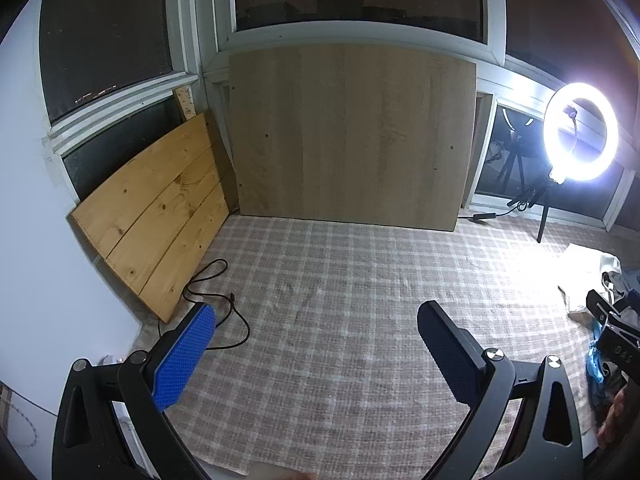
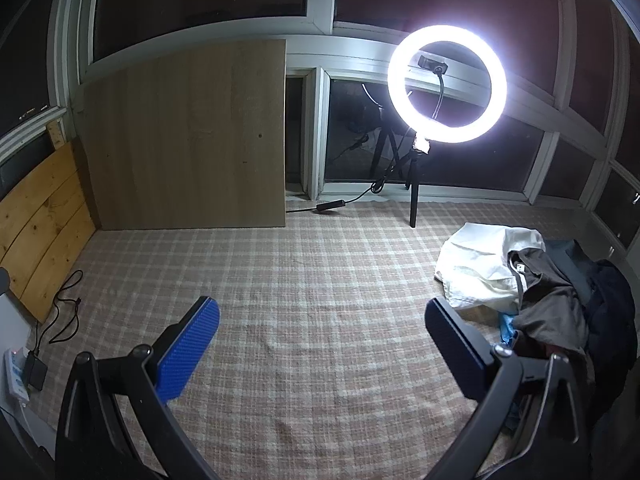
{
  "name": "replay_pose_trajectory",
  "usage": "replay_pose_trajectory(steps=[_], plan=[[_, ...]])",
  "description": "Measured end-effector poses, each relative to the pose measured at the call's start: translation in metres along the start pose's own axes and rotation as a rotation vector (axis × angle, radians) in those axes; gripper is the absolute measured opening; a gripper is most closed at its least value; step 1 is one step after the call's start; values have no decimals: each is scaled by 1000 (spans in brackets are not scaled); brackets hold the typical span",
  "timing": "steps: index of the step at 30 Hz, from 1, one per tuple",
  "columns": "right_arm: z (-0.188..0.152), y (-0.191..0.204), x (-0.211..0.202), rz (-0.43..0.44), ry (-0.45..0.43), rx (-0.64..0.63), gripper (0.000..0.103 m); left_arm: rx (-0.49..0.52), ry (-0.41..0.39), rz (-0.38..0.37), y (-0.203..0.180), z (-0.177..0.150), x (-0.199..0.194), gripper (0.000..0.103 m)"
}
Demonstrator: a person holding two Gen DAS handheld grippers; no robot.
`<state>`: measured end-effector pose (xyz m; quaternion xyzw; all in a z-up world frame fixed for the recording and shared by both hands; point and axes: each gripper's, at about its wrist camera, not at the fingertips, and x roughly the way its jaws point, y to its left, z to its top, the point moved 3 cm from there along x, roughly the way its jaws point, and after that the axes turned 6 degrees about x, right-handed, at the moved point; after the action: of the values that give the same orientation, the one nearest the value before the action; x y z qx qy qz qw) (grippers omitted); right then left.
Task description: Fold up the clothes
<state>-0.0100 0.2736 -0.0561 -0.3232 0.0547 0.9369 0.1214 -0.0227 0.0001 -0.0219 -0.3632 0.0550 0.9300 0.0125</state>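
A heap of clothes lies on the checked blanket [image 2: 320, 300] at the right: a white garment [image 2: 480, 268], a grey one [image 2: 552, 304], a dark navy one [image 2: 612, 312] and a bit of light blue cloth [image 2: 507, 330]. My right gripper [image 2: 320, 344] hovers open over bare blanket, its right finger just left of the heap, nothing between the blue pads. In the left wrist view my left gripper [image 1: 316, 348] is open too, above bare blanket. The heap's white garment [image 1: 580, 276] shows at that view's right edge, with the other gripper's black body [image 1: 612, 328] in front of it.
A lit ring light [image 2: 446, 84] on a tripod stands at the back right with its cable on the blanket. A large board [image 1: 348, 136] and pine planks [image 1: 156, 212] lean against the windows. A black cable [image 1: 216, 304] and a power strip [image 2: 18, 372] lie at the left.
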Motion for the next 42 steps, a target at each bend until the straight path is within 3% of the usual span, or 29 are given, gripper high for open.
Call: replay_pose_trajectory(steps=[14, 26, 36, 42], plan=[[-5, 3, 2, -25, 33, 8, 103, -27, 19, -47, 21, -14, 12, 101], [2, -1, -6, -47, 8, 23, 103, -17, 28, -72, 21, -16, 22, 101], [2, 2, -4, -68, 11, 16, 103, -39, 32, -68, 23, -13, 30, 101], [2, 7, 0, -98, 24, 0, 103, -24, 15, -21, 22, -9, 34, 101]])
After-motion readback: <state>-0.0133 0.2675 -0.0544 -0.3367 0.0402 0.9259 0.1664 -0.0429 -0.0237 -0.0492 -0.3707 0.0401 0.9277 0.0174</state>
